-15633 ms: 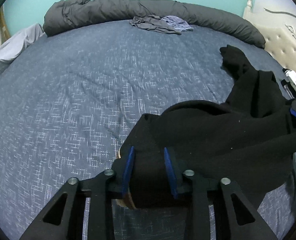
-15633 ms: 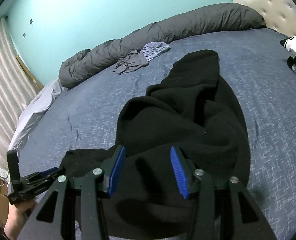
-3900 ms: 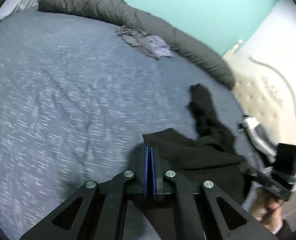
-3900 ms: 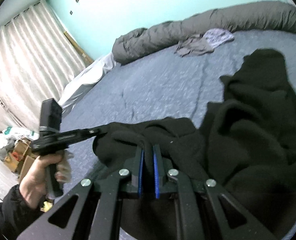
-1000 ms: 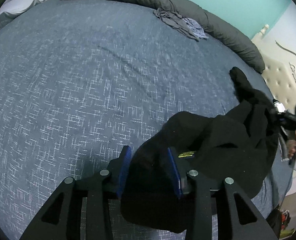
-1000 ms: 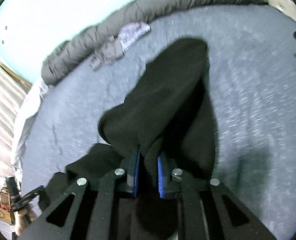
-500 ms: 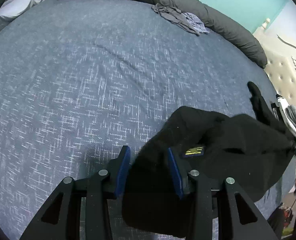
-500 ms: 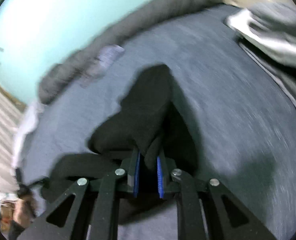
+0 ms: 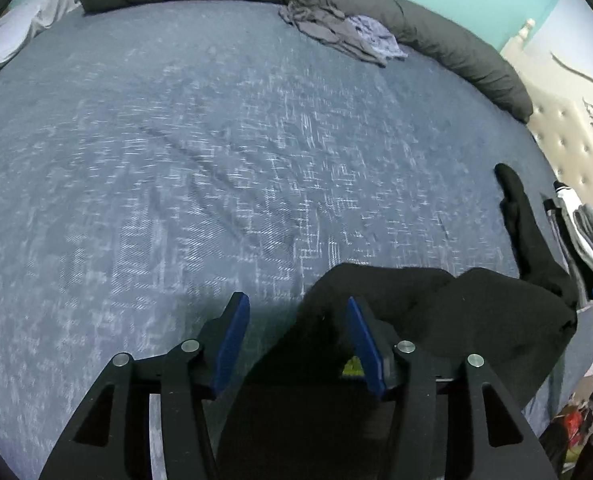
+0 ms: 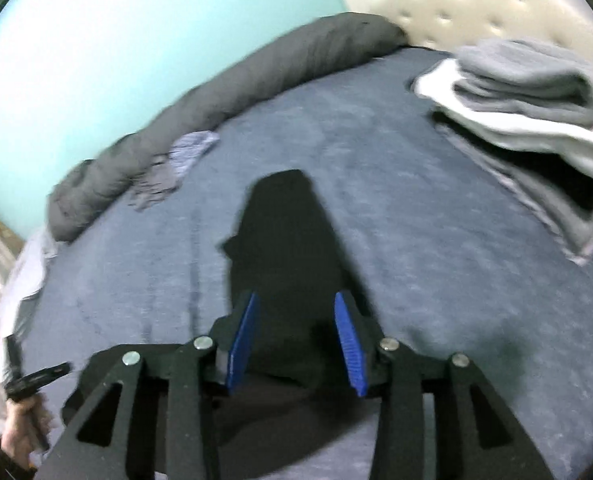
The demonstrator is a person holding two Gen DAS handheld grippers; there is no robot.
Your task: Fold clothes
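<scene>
We are in a home bedroom: a wide bed [image 9: 216, 140] with a blue cover, a rolled grey duvet [image 9: 436, 40], a tufted headboard [image 10: 476, 4], folded laundry [image 10: 528, 96], turquoise walls.

Dim, cool indoor light — fisheye bending with black corners; the right wrist view smears with motion blur.
</scene>
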